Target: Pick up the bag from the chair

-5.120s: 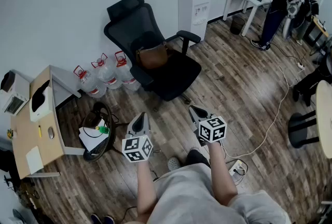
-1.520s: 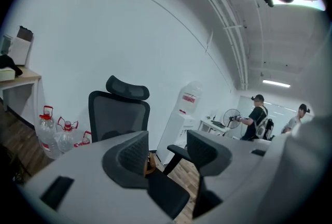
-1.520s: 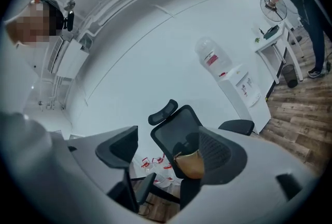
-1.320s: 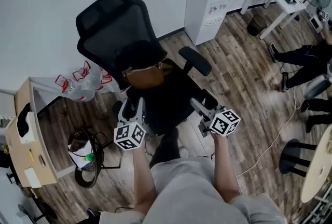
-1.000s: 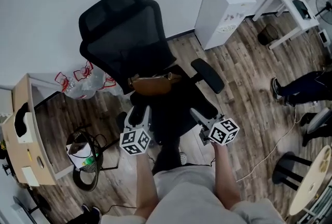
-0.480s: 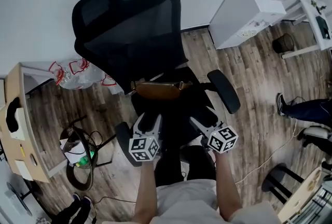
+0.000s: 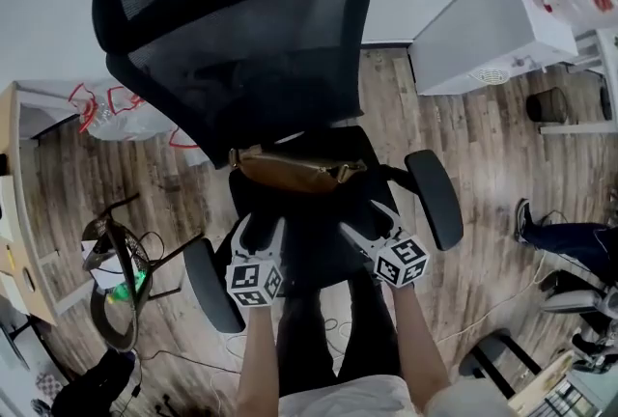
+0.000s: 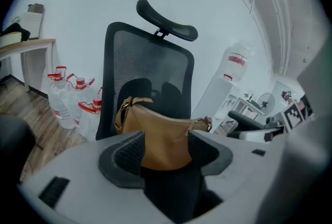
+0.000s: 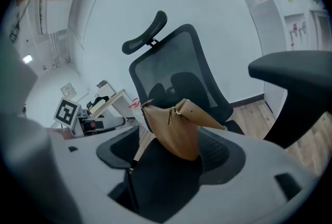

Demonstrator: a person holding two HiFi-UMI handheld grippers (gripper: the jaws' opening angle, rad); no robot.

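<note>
Tan leather shoulder bag (image 7: pixel 290 172) sits mid-frame against the black mesh office chair (image 7: pixel 241 48). Left gripper (image 7: pixel 259 230) and right gripper (image 7: pixel 365 220) hang just below, jaws apart, empty. Pinching only slack leather risks it slipping.

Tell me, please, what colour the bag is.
The bag is tan brown; the left gripper view shows it best.

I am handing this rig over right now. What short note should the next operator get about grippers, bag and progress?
Brown bag: on the office chair, at the back of the seat against the backrest.
Left gripper: open, empty, over the seat's front part, short of the bag.
Right gripper: open, empty, beside it, also short of the bag.
Done: approach only, nothing gripped.
To do: reach in, close on the bag, lift it off the chair.
</note>
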